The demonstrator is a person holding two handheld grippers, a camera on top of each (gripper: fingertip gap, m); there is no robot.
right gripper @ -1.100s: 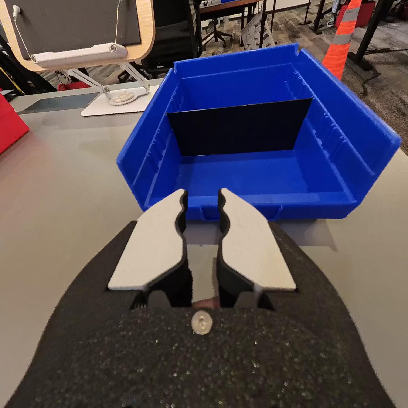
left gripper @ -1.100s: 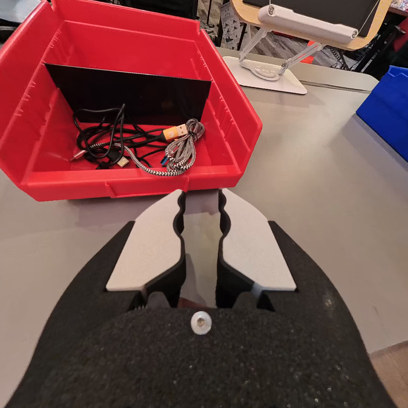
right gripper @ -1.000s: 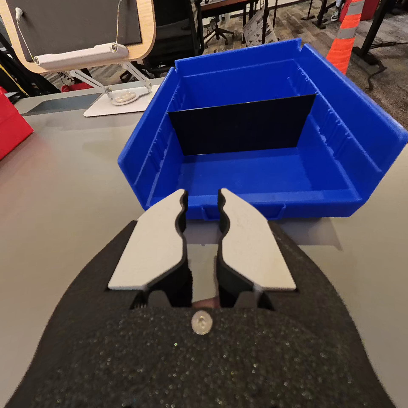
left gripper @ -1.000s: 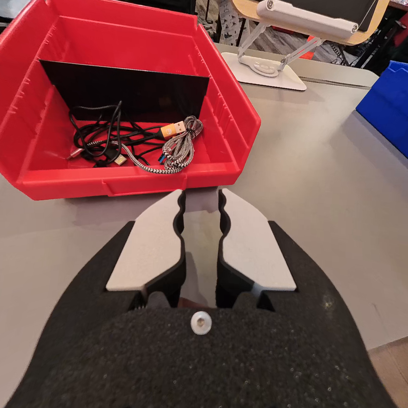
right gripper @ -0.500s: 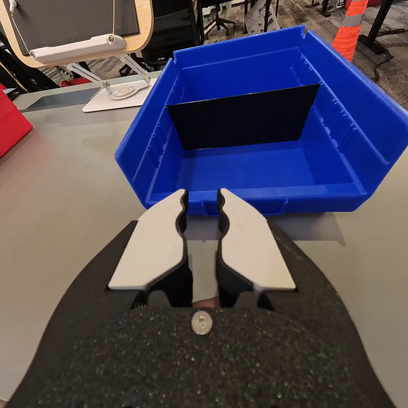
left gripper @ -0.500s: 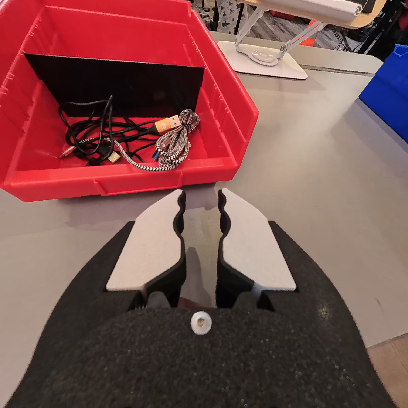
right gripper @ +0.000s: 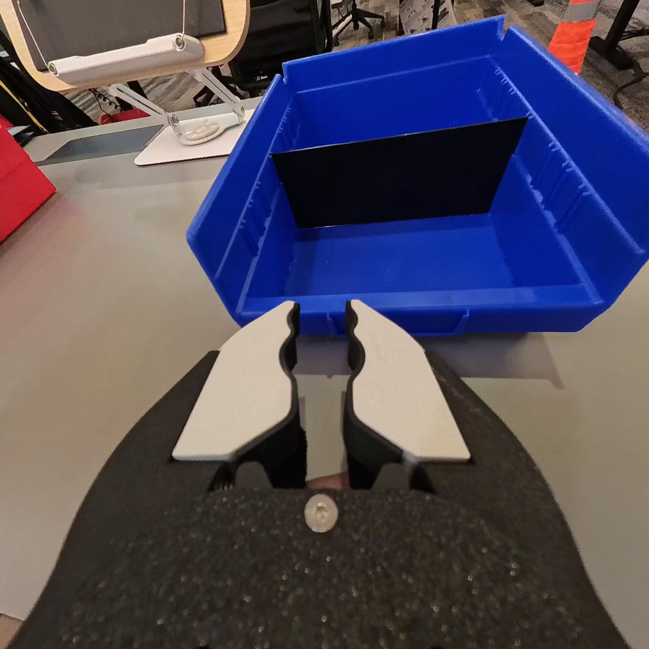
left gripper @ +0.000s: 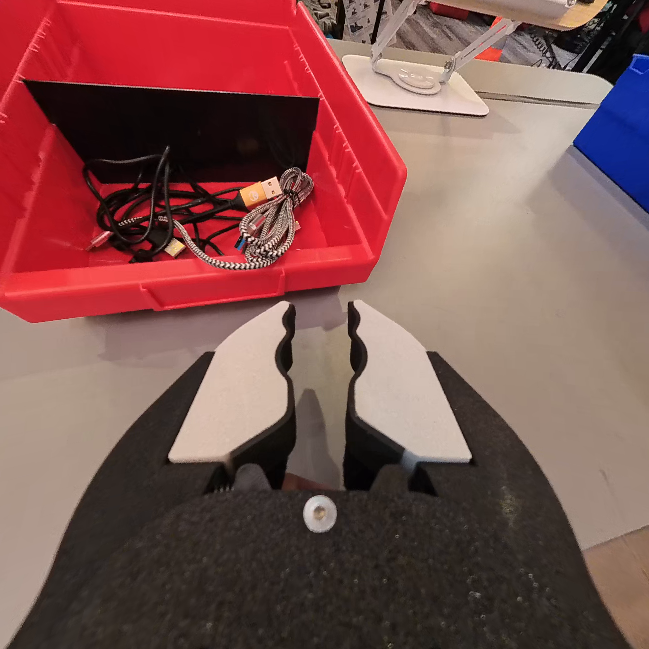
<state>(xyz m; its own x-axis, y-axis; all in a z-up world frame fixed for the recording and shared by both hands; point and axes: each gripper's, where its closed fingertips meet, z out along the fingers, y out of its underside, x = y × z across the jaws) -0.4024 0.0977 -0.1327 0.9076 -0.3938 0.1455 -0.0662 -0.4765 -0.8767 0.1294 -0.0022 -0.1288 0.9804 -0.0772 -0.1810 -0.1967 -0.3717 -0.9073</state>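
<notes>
The left tongs (left gripper: pixel 321 309) stand slightly parted and empty above the grey bench (left gripper: pixel 491 281), just before one red bin (left gripper: pixel 368 196) whose front section, ahead of a black divider (left gripper: pixel 175 130), holds a tangle of black cables (left gripper: pixel 140 210) and one bundled braided cable (left gripper: pixel 274 224). The right tongs (right gripper: pixel 322 309) are likewise slightly apart, gripping nothing, near the front lip of one blue bin (right gripper: pixel 228 217) with its own black divider (right gripper: pixel 393 179)
</notes>
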